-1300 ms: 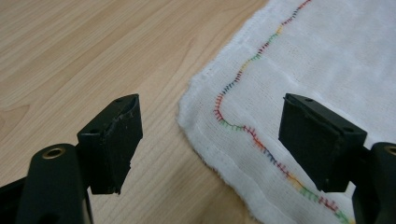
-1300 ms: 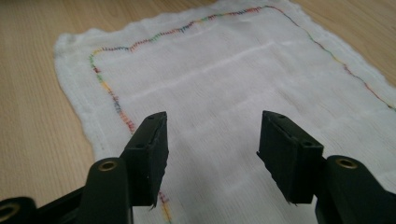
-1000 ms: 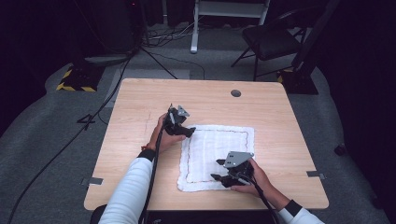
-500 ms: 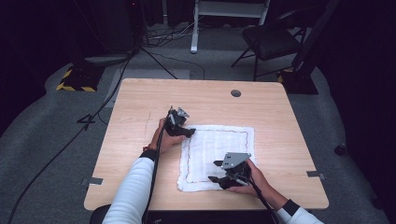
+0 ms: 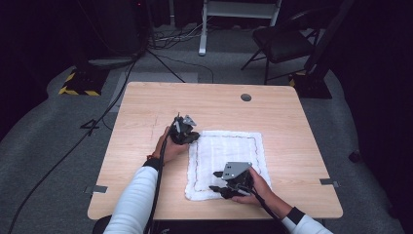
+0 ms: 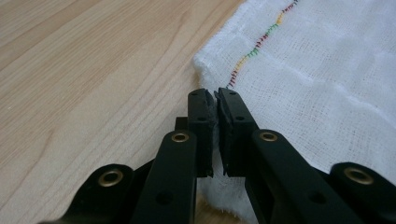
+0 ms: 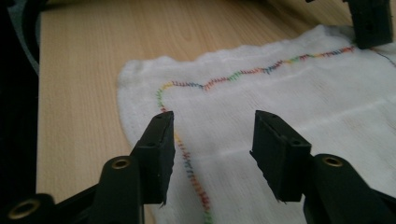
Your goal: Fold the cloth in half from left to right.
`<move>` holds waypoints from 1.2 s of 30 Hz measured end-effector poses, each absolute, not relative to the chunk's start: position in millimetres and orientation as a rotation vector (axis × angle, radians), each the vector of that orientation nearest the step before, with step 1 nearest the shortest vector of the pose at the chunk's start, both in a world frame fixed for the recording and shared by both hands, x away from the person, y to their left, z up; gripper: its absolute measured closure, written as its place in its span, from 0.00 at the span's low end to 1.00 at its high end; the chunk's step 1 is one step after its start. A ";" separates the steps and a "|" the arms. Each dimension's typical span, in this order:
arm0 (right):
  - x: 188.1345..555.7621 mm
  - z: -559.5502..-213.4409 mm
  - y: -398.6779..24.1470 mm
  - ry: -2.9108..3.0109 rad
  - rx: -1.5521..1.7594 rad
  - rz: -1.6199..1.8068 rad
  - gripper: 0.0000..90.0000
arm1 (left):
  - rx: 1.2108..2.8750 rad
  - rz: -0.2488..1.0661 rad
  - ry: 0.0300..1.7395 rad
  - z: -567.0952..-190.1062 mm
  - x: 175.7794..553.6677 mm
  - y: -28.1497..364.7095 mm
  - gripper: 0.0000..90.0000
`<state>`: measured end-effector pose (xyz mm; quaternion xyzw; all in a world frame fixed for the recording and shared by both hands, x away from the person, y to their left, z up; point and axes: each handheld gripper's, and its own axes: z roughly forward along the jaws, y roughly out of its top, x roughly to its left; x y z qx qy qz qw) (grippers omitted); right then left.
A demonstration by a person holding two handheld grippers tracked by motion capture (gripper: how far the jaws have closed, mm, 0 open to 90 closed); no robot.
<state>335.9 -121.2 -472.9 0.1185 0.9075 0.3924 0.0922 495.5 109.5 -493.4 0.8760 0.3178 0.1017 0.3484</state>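
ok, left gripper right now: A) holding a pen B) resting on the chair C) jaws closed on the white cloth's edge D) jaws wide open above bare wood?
C: in the left gripper view the left gripper has its jaws shut with the edge of the white cloth pinched between them, at a corner by the coloured stitching.

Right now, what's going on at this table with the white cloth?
A person works a white cloth lying flat on a wooden table with a claw in each hand. The left claw has just closed and is shut on the cloth's edge near its far left corner. The right claw hangs over the near left corner beside the coloured stitching, jaws apart though they have just been closing, gripping nothing yet.
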 end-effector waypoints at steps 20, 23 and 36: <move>305.0 -490.5 -42.6 2.769 0.172 1.131 0.52 | 2.283 0.276 0.805 -493.3 484.0 124.3 0.94; 309.3 -490.1 -42.9 2.783 0.207 1.143 0.58 | 2.270 0.281 0.795 -494.8 483.5 125.6 0.94; 315.2 -492.6 -47.4 2.763 0.270 1.101 0.91 | 2.263 0.269 0.810 -494.7 483.0 130.4 0.94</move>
